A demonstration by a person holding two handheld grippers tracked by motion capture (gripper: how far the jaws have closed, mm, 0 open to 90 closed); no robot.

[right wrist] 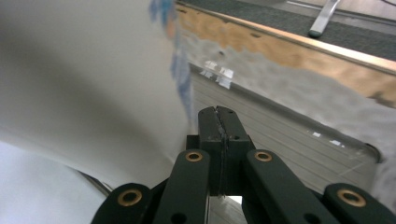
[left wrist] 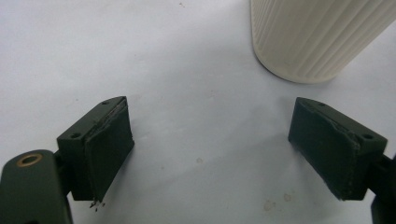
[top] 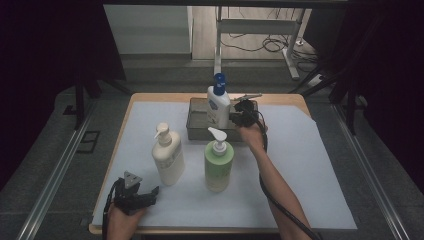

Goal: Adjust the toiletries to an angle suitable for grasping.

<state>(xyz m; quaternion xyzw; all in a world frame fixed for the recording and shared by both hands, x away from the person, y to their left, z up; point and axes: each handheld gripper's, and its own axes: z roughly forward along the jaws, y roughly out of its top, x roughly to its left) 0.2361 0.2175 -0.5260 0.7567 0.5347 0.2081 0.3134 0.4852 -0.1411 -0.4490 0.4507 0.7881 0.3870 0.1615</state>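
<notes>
Bottle: white plastic bottle with a blue cap (top: 218,103) stands in the grey metal tray (top: 196,127) at the counter's far side.
Right gripper (top: 243,113): jaws pressed together, empty, beside the bottle.
Left gripper (top: 134,194): jaws spread, near the cream pump bottle (top: 167,156).

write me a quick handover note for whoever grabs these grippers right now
Right gripper: jaws shut on nothing, beside the blue-capped white bottle, which stands in the grey tray at the far side of the table.
Left gripper: jaws open, nothing between them, resting on the white sheet near the cream pump bottle.
Green pump bottle stands mid-table, outside the tray.
Done: one bottle in the tray.
Left, probably: cream and green bottles.
</notes>
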